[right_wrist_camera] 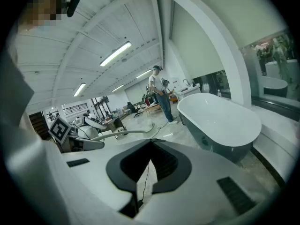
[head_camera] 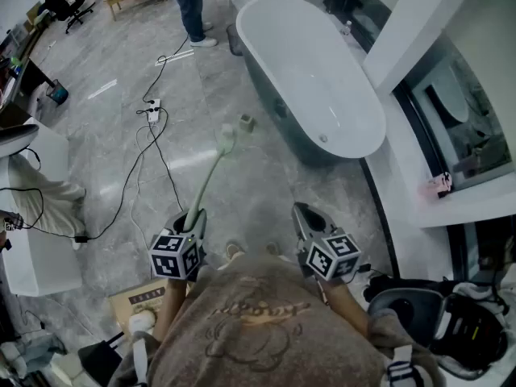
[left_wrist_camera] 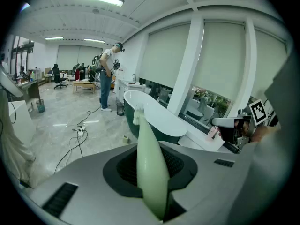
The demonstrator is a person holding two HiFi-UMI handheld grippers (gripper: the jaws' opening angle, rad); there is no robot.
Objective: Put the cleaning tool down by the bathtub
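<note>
A long pale green cleaning brush [head_camera: 208, 176] sticks forward from my left gripper [head_camera: 196, 214], which is shut on its handle [left_wrist_camera: 151, 172]. The brush head [head_camera: 226, 140] hangs over the grey floor, short of the bathtub's near end. The white bathtub [head_camera: 310, 79] with its dark green outside stands ahead and to the right [left_wrist_camera: 154, 118] [right_wrist_camera: 220, 114]. My right gripper [head_camera: 300, 208] is held level with the left, apart from the brush. Its jaw tips [right_wrist_camera: 151, 140] meet with nothing between them. From the right gripper view the brush [right_wrist_camera: 126, 133] shows at the left.
Black cables [head_camera: 149, 147] and a power strip [head_camera: 153, 111] lie on the floor at the left. A small block [head_camera: 247, 122] sits near the tub. A person [head_camera: 191, 6] stands at the far end. A white ledge [head_camera: 403, 176] runs right of the tub; bags [head_camera: 435, 313] lie at lower right.
</note>
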